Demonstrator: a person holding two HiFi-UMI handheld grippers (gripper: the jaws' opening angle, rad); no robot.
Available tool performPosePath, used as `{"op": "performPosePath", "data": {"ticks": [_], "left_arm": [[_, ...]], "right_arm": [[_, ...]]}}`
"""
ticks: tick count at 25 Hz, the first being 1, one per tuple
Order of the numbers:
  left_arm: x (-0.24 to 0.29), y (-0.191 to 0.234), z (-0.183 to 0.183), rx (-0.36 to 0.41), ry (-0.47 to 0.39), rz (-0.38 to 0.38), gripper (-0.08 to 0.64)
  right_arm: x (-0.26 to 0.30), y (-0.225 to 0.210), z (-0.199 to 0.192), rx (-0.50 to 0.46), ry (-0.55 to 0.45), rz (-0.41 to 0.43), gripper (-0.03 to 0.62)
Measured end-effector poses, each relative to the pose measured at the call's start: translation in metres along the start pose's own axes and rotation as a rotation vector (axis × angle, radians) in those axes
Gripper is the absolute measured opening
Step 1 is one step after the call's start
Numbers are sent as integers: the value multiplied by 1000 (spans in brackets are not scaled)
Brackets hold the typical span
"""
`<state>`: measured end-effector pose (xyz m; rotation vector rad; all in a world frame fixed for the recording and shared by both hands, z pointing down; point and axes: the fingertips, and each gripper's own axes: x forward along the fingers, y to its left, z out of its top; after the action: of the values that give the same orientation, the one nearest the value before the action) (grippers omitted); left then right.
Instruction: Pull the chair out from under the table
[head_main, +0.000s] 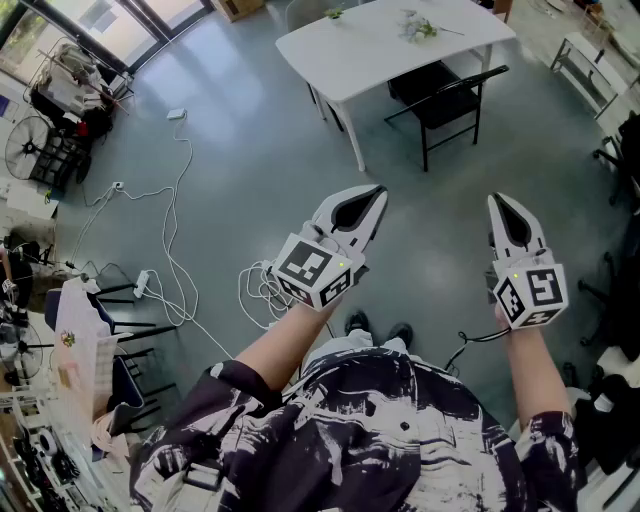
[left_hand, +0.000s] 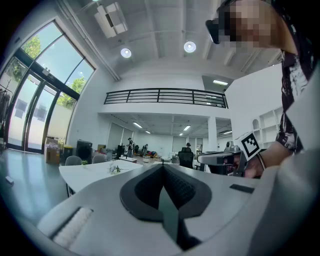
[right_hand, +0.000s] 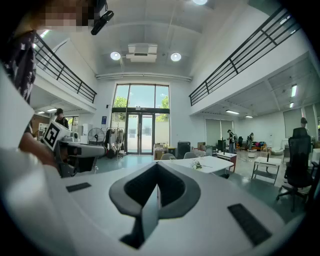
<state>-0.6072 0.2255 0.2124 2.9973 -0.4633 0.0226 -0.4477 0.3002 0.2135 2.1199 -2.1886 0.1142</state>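
The grey-green floor carries a white table, well ahead of the closed fingertips of the left gripper and right gripper. A sprig of flowers lies on the tabletop. A black chair stands on the floor, tucked partly under the table, ahead and between both fingertips. White cables and a power strip lie on the floor left of the left fingertips.

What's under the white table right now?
A black chair is tucked partly under the table, with its near side and legs sticking out. The table covers the far part of the seat, so anything further underneath cannot be seen.
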Motion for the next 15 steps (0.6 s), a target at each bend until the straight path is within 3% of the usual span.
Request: {"op": "performPosePath", "data": {"ticks": [12,15], "left_arm": [[-1,1,1,0,4,-15,5],[-2,-1,2,-2,5,-38,5]], "right_arm": [[0,4,-2,-1,9,8,0],[0,9,4,15,-31,38,0]]}}
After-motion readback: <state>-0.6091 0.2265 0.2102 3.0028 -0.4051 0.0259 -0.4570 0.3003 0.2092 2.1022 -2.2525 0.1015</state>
